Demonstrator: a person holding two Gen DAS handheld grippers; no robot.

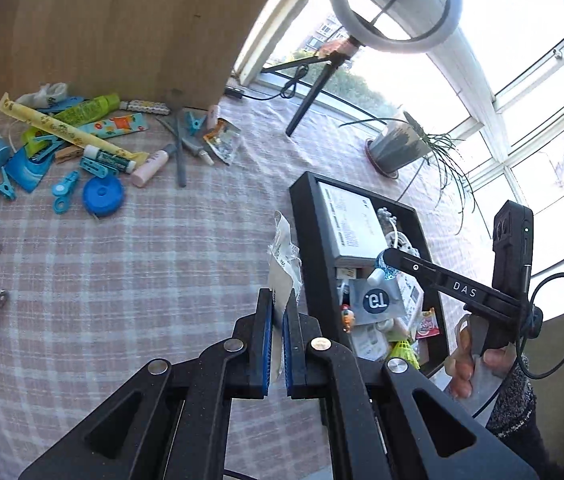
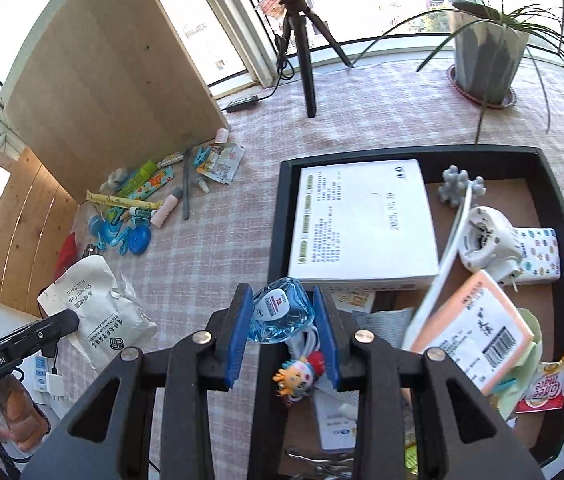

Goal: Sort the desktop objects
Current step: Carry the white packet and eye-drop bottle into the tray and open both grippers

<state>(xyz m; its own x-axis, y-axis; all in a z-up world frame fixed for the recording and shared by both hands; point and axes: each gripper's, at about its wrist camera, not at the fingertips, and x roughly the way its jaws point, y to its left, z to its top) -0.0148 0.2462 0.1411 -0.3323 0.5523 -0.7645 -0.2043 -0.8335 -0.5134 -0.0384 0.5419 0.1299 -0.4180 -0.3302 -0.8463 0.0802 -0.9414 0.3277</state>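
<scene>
Blue pads of the right gripper (image 2: pixel 282 334) pinch a clear blue plastic bottle (image 2: pixel 280 316) with a white label, held above the near-left edge of the black tray (image 2: pixel 282 216). Its jaws stand part-way apart, the bottle filling the gap. The left gripper (image 1: pixel 280 330) is pressed nearly together on a white shower-cap packet (image 1: pixel 282 264), lifted just beside the tray's left wall. That tray is crowded: a white box (image 2: pixel 361 220), a pink packet, small toys. Open checked tablecloth (image 1: pixel 142 260) lies between the tray and the pile of clips and tubes (image 1: pixel 82 140) by the wooden board.
</scene>
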